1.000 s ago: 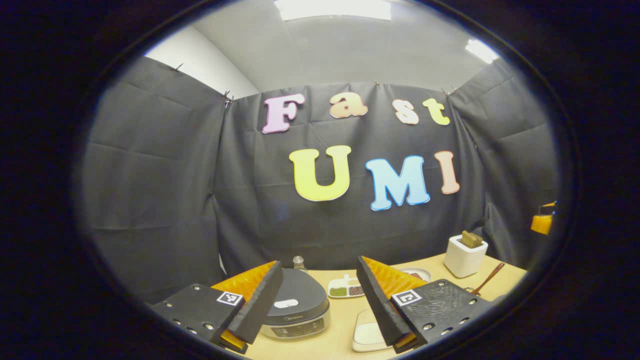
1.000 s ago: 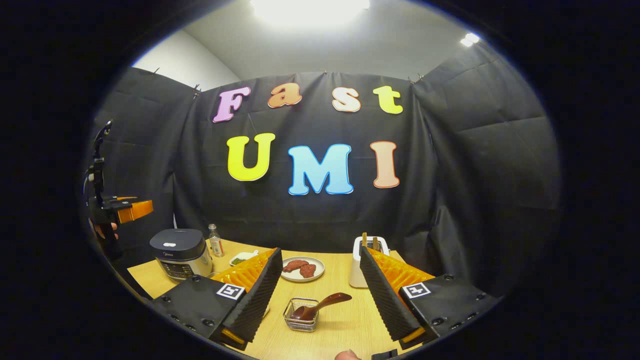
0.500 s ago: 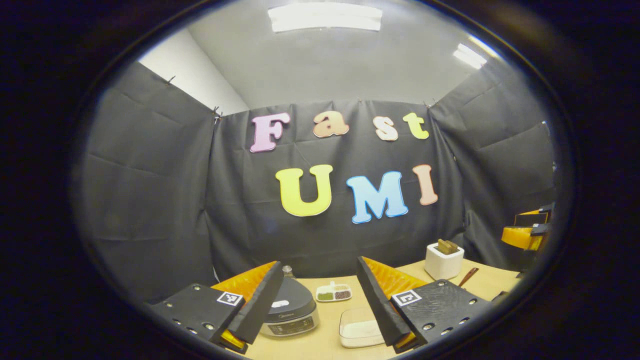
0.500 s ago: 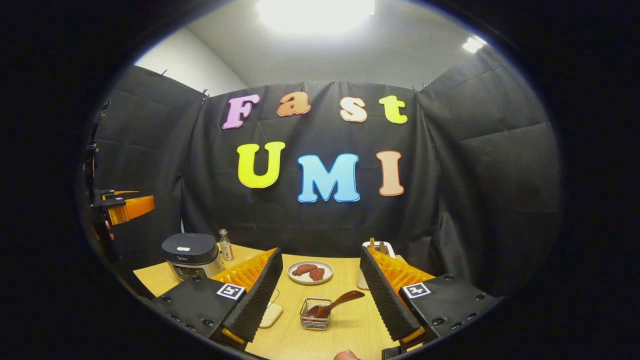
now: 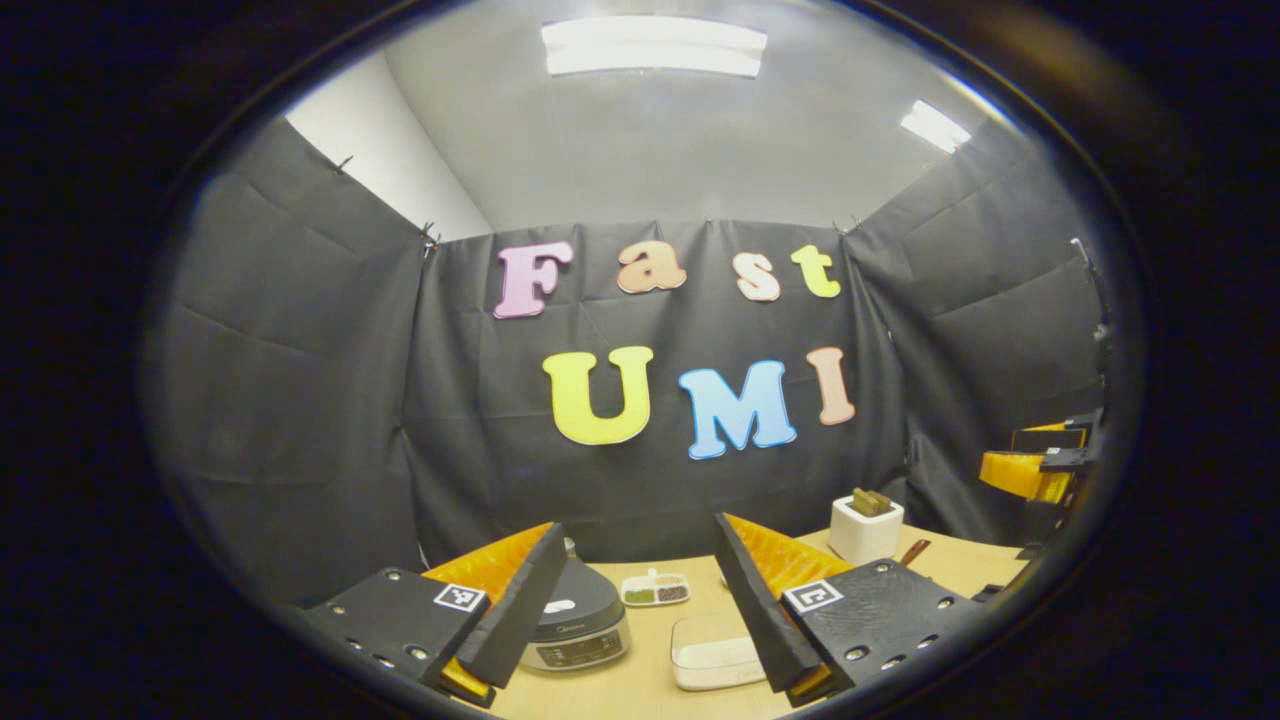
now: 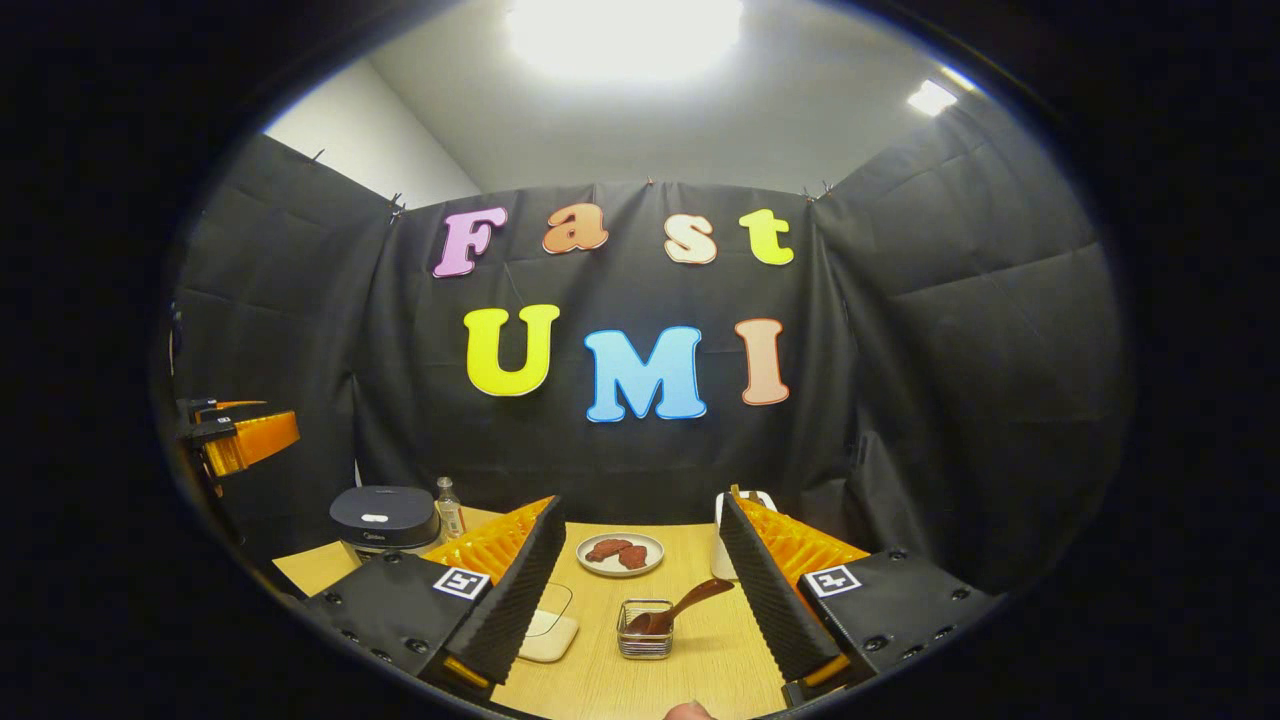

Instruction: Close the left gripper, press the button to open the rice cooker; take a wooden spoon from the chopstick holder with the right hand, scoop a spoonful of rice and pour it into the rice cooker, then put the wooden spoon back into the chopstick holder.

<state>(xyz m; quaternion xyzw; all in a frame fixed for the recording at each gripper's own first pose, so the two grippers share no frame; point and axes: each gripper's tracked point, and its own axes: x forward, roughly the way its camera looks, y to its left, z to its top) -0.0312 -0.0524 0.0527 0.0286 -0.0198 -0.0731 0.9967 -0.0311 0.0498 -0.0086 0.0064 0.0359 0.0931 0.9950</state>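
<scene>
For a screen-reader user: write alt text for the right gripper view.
The open right gripper frames a wire chopstick holder with a wooden spoon leaning in it on a wooden table. Farther back sit a closed rice cooker and a plate.

Both tongs, left tongs (image 5: 640, 610) and right tongs (image 6: 635, 600), have ribbed wedge fingers on screwed plates bearing square coded markers at 7 and 5 o'clock.
</scene>
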